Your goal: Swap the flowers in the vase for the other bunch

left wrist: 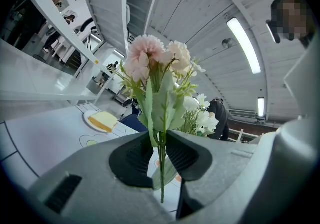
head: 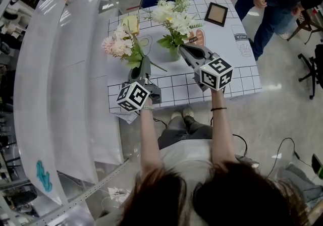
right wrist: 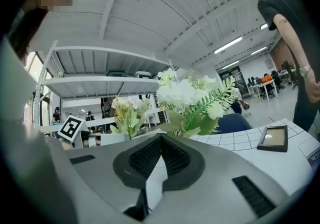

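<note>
White bunch (head: 174,17) sits in the vase (head: 174,54), right gripper (head: 183,48) pinching its stems; left gripper (head: 142,64) pinches the pink bunch (head: 117,44).

Upright pink bunch (head: 117,46) (stems downward) near leafy white bunch (head: 174,15)

Vase (head: 174,55) mostly behind white bunch (head: 174,17), its stems hidden by right claw (head: 182,47), bystander (head: 275,3) cut off at edge

Our left arm (head: 148,136) and right arm (head: 221,129) reach forward, with both grippers level. Our left gripper (left wrist: 160,138) is clamped on the stems of the pink flower bunch (left wrist: 155,63). Our right gripper (right wrist: 158,137) has its jaws together at the tips.
</note>
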The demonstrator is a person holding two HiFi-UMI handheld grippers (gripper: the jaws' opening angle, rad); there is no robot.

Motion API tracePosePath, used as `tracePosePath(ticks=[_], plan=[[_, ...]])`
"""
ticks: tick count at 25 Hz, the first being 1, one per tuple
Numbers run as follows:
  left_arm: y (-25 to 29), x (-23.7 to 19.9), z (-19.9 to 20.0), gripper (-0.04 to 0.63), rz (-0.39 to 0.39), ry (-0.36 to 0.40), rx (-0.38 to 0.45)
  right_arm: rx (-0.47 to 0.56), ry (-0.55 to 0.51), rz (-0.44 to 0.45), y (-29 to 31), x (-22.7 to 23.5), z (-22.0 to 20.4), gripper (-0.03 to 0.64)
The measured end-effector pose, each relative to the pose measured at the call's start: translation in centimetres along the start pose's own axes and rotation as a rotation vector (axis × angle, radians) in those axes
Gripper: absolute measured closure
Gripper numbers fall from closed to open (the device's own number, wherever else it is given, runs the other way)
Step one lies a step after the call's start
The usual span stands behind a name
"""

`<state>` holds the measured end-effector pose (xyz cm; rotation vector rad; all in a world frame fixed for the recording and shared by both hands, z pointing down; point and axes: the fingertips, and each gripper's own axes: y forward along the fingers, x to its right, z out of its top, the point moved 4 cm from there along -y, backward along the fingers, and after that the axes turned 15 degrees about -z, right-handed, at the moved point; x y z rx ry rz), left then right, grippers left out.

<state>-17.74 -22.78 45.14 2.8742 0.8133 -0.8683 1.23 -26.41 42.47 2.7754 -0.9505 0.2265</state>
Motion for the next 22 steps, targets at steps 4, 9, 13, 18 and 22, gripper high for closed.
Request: tracePosePath(ticks=[4,9,13,18,22], plan=[[0.02,0.08,0.04,0.52,-0.002,0.003,0.005,0.002,-0.008,0.01,-0.02,-0.07,0.04,0.607],[0.13,0.1,0.04,0.52,-0.004,0.004,0.011,-0.002,-0.02,0.024,0.14,-0.24,-0.05,0.607],[0.17,0.05,0.08,0.52,-0.002,0.004,0.016,-0.006,-0.024,0.036,0.29,-0.26,-0.07,0.607],[0.35,-0.04,0.23,0.52,0.0,0.005,0.019,-0.007,-0.023,0.042,0.45,-0.13,-0.06,0.607],[0.57,-0.22,0.31,0.52,0.003,0.003,0.02,-0.009,-0.025,0.047,0.75,-0.05,0.07,0.607]])
